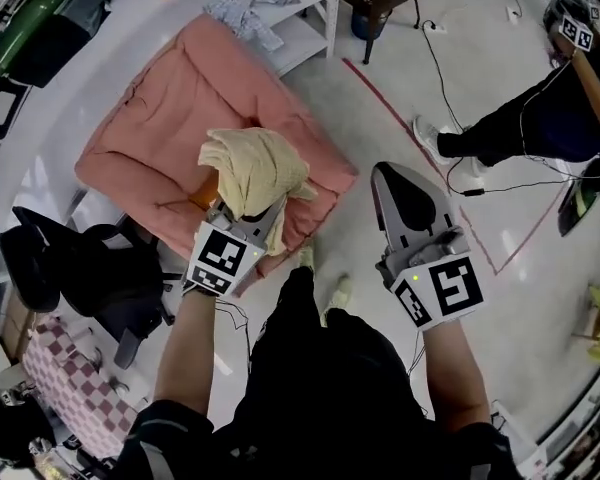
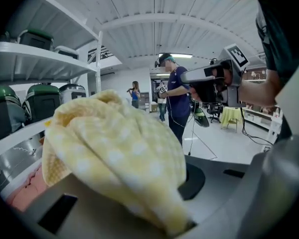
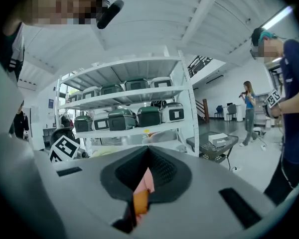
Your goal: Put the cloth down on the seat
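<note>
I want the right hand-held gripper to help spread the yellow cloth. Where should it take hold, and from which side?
Probably the loose bunched fold at the top of the yellow cloth, coming from its right. The left hand-held gripper is shut on the lower end, so the bulk flops free above its jaws, facing the right hand-held gripper.

In the head view the cloth point(image 1: 255, 173) covers the jaw tips of the left gripper point(image 1: 248, 210) and part of the seat point(image 1: 180, 118). In the left gripper view the cloth fills the foreground; only a pink sliver of the seat shows at the lower left. The head view's right edge cuts off a second person point(image 1: 540, 118).
</note>
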A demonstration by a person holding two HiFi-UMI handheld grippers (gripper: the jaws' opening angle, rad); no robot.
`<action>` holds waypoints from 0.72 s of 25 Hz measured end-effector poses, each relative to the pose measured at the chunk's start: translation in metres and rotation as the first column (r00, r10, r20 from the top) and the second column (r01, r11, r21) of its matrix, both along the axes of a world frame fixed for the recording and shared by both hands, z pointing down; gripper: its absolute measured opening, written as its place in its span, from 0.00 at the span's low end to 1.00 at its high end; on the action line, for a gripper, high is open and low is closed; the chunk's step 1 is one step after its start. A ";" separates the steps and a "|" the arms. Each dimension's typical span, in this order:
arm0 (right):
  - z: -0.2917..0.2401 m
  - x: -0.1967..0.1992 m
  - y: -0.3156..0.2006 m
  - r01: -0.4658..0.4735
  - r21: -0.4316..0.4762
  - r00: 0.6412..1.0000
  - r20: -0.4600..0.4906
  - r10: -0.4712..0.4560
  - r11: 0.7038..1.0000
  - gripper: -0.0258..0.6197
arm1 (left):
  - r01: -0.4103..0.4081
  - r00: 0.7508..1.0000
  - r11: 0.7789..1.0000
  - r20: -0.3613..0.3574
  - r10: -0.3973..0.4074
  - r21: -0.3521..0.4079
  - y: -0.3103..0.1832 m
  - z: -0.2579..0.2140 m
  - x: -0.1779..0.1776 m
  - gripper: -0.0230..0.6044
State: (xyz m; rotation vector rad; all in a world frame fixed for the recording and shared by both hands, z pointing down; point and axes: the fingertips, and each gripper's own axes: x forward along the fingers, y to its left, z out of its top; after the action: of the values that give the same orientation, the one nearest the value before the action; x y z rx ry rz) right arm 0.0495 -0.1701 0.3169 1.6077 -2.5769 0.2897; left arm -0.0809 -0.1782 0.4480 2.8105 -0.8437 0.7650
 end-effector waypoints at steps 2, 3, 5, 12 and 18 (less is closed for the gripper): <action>0.017 -0.008 -0.021 -0.004 -0.021 1.000 -0.005 0.004 1.000 0.04 | -0.033 0.999 0.999 0.024 0.033 -0.014 -0.021 0.023 -0.002 0.15; 0.027 -0.011 -0.032 -0.009 -0.030 1.000 -0.003 0.009 1.000 0.04 | -0.051 0.998 0.998 0.037 0.052 -0.020 -0.031 0.035 -0.002 0.15; 0.045 -0.015 -0.050 -0.021 -0.047 1.000 0.007 0.021 0.999 0.04 | -0.090 0.994 0.995 0.060 0.092 -0.039 -0.049 0.060 -0.004 0.15; 0.105 -0.018 -0.095 -0.085 -0.069 0.996 -0.005 0.084 0.994 0.04 | -0.199 0.971 0.972 0.109 0.213 -0.122 -0.088 0.139 -0.002 0.15; 0.150 -0.021 -0.117 -0.100 -0.116 0.995 -0.015 0.099 0.988 0.04 | -0.295 0.935 0.936 0.146 0.324 -0.190 -0.108 0.202 0.011 0.15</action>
State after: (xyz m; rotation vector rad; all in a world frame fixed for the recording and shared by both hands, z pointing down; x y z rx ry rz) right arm 0.0288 -0.2875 0.4673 1.6944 -2.4278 0.4312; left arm -0.0703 -0.2860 0.6495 2.7873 -0.3316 1.0847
